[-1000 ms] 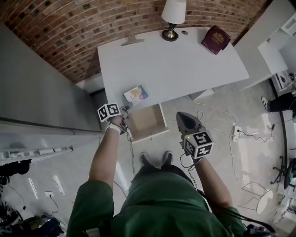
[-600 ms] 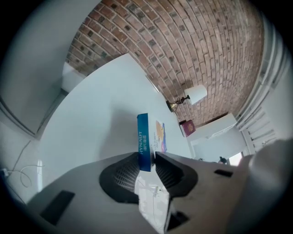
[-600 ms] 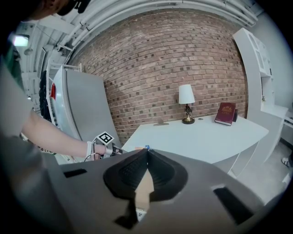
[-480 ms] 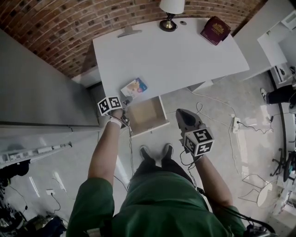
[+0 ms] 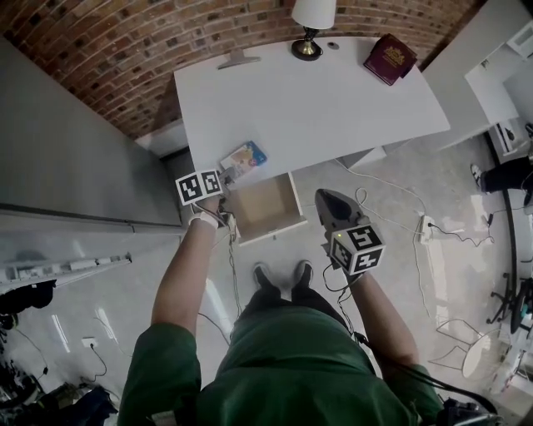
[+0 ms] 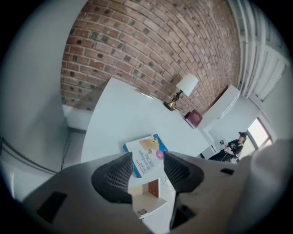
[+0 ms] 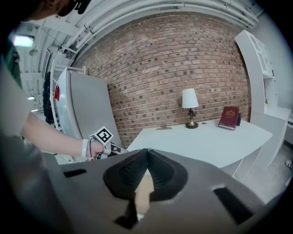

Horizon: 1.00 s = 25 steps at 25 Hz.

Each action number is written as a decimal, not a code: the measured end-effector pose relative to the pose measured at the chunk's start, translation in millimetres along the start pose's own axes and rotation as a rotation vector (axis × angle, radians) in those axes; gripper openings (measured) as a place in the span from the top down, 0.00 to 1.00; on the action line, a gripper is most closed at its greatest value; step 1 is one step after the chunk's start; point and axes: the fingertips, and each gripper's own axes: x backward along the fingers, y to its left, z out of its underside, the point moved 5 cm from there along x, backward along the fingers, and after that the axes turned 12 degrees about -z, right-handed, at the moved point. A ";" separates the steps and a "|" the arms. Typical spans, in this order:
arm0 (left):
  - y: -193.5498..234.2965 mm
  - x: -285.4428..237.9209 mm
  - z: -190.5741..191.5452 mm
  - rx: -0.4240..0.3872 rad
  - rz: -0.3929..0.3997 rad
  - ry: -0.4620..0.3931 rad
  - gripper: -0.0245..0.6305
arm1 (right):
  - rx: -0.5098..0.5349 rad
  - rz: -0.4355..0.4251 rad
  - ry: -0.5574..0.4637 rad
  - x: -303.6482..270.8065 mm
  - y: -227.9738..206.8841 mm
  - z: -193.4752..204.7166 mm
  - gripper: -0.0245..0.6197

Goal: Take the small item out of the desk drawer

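Observation:
The small item, a blue and white box (image 5: 243, 160) (image 6: 147, 155), lies flat on the white desk (image 5: 333, 108) near its front edge, just above the open drawer (image 5: 262, 208). My left gripper (image 5: 223, 185) (image 6: 147, 171) hovers at the box's near side; its jaws are opening and the pads do not touch the box. In the left gripper view the drawer (image 6: 146, 196) shows below, with bare wooden walls. My right gripper (image 5: 323, 201) (image 7: 146, 167) hangs to the right of the drawer, shut with nothing in it.
A table lamp (image 5: 312, 17) and a dark red book (image 5: 389, 58) stand at the desk's far edge. A tall grey cabinet (image 5: 75, 166) flanks the desk on the left. Cables (image 5: 391, 208) trail over the floor at the right. A person (image 6: 236, 146) stands far off.
Little differs: the box lies at the desk's front edge in every frame with the left gripper beside it. The right gripper has kept its place.

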 end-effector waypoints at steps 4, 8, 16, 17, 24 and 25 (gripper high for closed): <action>-17.6 38.2 -29.0 -0.034 0.013 -0.125 0.65 | 0.026 -0.007 -0.039 -2.0 -4.4 -20.5 0.96; -38.9 90.8 -52.9 -0.068 0.071 -0.254 0.69 | 0.055 -0.019 -0.088 -5.8 -1.7 -44.9 0.96; -116.8 204.5 -77.4 -0.189 0.184 -0.537 0.87 | 0.114 -0.048 -0.195 2.0 4.0 -97.2 0.96; -124.8 217.2 -76.7 -0.197 0.194 -0.568 0.89 | 0.125 -0.057 -0.208 4.3 7.3 -103.5 0.96; -177.5 306.7 -67.4 -0.323 0.179 -0.838 0.92 | 0.203 -0.110 -0.313 32.4 34.2 -148.5 0.96; -183.0 319.6 -66.5 -0.352 0.166 -0.887 0.93 | 0.215 -0.112 -0.336 36.7 38.2 -156.3 0.96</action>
